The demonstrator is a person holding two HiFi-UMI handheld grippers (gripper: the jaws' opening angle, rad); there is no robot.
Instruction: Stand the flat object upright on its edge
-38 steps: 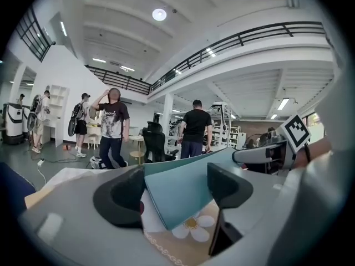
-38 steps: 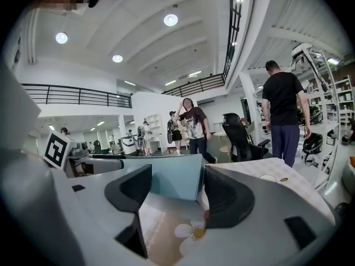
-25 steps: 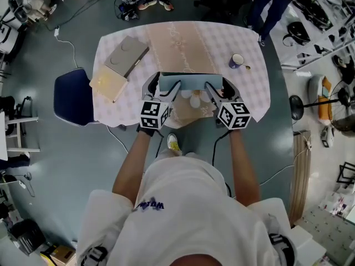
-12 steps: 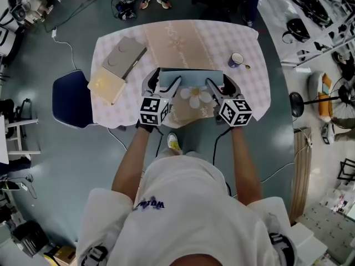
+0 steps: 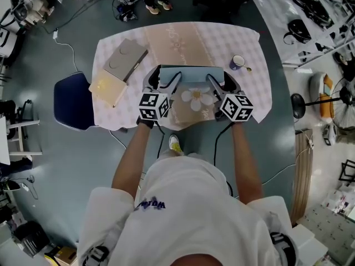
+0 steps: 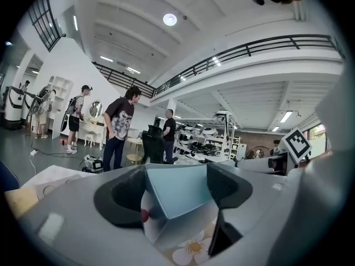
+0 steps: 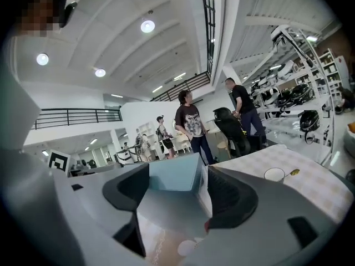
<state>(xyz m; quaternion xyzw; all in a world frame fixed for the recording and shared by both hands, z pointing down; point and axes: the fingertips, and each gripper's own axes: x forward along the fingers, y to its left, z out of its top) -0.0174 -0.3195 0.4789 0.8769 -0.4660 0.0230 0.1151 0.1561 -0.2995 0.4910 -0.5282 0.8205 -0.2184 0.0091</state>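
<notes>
the left gripper (image 5: 165,82) and right gripper (image 5: 218,82) clamp the book (image 5: 191,75) by its ends, and the right jaws have just opened slightly. the book now stands steeper at the near edge of the tabletop (image 5: 222,37), uncovering more of the flower (image 5: 197,98).

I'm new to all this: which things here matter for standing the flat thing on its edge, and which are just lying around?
In the job:
blue flat box

Just lying about:
grey flat case
pale wooden board
cup
daisy-printed mat
blue chair

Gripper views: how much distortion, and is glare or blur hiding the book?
Left gripper view: heavy fisheye, dark rim, ceiling lights bright, book sharp. Right gripper view: same fisheye, book clear, no glare on it. Head view: edges curve, centre crisp.
</notes>
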